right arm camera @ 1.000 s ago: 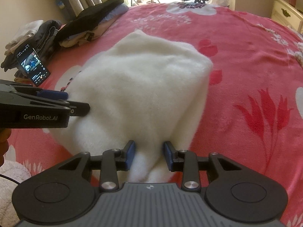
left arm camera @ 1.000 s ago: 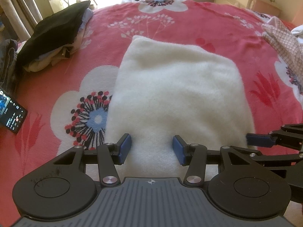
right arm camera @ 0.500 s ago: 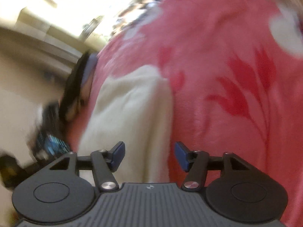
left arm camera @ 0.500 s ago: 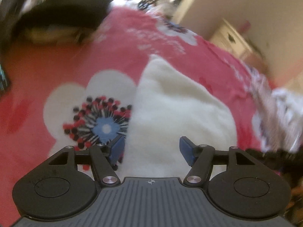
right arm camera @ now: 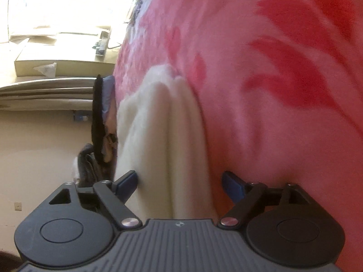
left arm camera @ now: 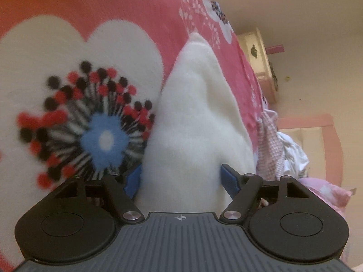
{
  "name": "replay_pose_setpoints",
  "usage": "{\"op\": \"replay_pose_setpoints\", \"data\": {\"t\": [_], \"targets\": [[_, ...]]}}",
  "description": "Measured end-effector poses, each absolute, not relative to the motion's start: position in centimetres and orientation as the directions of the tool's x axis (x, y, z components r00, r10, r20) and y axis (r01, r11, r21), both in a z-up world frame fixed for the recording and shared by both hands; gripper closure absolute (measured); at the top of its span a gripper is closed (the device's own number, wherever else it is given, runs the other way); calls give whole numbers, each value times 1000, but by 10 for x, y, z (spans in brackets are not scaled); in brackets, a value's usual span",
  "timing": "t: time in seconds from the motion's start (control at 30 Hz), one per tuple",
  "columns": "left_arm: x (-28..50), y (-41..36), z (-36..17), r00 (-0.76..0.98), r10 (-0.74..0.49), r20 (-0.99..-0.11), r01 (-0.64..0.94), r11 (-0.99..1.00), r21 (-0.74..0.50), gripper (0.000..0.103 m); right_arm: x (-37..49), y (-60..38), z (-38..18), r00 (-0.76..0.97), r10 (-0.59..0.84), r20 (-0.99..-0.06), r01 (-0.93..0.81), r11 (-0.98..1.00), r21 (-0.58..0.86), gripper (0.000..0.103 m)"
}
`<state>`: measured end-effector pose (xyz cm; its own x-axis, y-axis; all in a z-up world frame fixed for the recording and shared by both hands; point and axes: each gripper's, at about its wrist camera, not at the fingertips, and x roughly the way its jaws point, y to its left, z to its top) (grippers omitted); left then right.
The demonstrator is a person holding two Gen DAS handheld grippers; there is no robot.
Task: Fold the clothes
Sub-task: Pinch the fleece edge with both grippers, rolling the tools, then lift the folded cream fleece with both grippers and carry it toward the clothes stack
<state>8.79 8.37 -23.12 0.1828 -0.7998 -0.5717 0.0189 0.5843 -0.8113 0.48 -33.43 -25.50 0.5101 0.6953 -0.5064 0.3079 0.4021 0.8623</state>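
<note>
A folded white fleece garment (left arm camera: pixel 197 122) lies on the pink flowered bedspread (left arm camera: pixel 127 2). Both cameras are rolled onto their sides. My left gripper (left arm camera: pixel 182 179) is open, its blue pads straddling the near edge of the garment. My right gripper (right arm camera: pixel 180 183) is open wide too, with the garment's stacked folded edge (right arm camera: pixel 163 136) between its pads; the left pad touches the fleece, the right pad stands off it over the bedspread.
A dark pile of folded clothes (right arm camera: pixel 99 122) lies beyond the white garment in the right wrist view. A pink checked cloth (left arm camera: pixel 270 145) and other laundry sit at the bed's far side, with a cream dresser (left arm camera: pixel 261 56) behind.
Both grippers have opened wider and rolled sideways, dropping low to the bed. They now straddle the garment's edges, the left on one side and the right on the other.
</note>
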Motion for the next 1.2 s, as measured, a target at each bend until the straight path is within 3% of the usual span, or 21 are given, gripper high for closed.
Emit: {"op": "replay_pose_setpoints", "data": {"t": [0.23, 0.37, 0.63, 0.8, 1.2], "targets": [[104, 63, -231, 156, -795, -587, 77, 602, -795, 27, 54, -316, -263, 487, 734, -473, 233, 413, 880, 13], [98, 67, -232, 175, -793, -584, 76, 602, -795, 28, 48, -311, -263, 484, 745, -459, 212, 410, 887, 25], [93, 55, -221, 218, -733, -644, 29, 665, -746, 31, 39, -301, -261, 478, 762, -437, 174, 405, 898, 38], [87, 49, -199, 250, -688, -681, 18, 707, -707, 36, 33, -303, -235, 505, 727, -465, 162, 450, 878, 49], [104, 64, -141, 338, -680, -651, 65, 706, -705, 38, 63, -287, -151, 559, 711, -427, 1, 515, 857, 50]]}}
